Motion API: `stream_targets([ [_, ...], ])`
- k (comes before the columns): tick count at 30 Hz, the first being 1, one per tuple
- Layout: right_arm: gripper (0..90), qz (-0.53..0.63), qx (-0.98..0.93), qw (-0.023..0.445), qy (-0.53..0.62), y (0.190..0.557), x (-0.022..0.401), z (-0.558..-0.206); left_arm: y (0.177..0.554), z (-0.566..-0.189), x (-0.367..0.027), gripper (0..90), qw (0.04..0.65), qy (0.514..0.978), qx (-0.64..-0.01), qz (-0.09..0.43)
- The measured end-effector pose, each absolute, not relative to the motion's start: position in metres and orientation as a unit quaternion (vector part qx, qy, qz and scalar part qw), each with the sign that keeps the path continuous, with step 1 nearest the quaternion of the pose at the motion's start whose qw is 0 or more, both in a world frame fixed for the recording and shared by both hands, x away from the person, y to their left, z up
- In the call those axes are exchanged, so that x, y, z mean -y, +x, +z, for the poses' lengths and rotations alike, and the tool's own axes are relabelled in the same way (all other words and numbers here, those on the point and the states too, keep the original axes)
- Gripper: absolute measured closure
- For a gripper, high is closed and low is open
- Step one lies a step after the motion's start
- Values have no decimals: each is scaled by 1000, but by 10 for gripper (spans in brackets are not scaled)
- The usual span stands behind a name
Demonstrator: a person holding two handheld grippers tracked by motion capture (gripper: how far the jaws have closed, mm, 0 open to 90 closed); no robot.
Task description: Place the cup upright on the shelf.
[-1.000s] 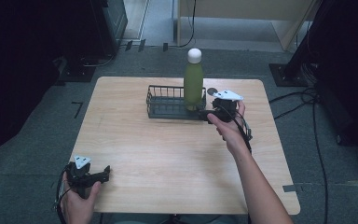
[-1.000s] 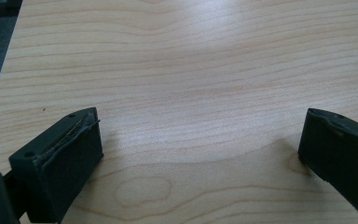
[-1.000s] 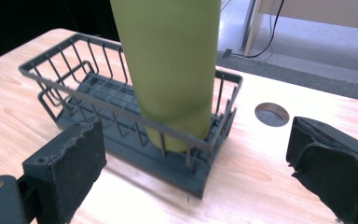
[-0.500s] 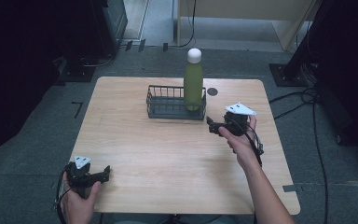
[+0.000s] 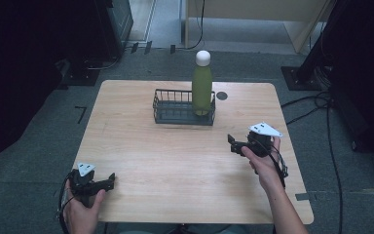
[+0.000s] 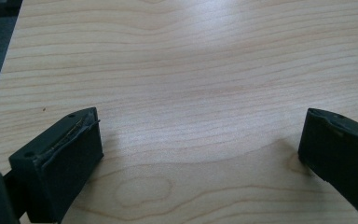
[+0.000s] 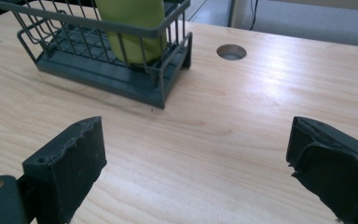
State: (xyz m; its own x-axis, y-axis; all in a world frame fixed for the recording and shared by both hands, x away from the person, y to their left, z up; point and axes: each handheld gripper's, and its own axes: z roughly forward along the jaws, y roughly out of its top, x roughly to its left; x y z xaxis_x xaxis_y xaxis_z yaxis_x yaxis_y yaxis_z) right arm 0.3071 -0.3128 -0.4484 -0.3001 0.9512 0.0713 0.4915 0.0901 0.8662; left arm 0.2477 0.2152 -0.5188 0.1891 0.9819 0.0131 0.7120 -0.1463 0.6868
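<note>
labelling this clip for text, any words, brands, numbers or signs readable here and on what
None: no readable text in any view.
Green bottle with the white cap: plain, no label visible.
Wire basket: no markings.
Wooden table: bare grain and a round hole.

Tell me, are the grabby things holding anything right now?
No. The right hand-held gripper has open jaws with bare wooden table between them; the left hand-held gripper too. The tall green metal bottle stands untouched in the dark wire basket.
</note>
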Motion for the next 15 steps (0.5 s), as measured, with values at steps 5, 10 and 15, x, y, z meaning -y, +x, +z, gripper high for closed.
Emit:
stream_targets([
  [5,48,419,-683,270,533,295,324,-458,248,-519,-215,0,280,719,-589,240],
  [10,48,415,-682,269,539,286,331,-466,248,-519,-215,0,280,719,-589,240],
  [15,52,409,-677,267,551,276,341,-475,248,-519,-215,0,281,718,-590,240],
])
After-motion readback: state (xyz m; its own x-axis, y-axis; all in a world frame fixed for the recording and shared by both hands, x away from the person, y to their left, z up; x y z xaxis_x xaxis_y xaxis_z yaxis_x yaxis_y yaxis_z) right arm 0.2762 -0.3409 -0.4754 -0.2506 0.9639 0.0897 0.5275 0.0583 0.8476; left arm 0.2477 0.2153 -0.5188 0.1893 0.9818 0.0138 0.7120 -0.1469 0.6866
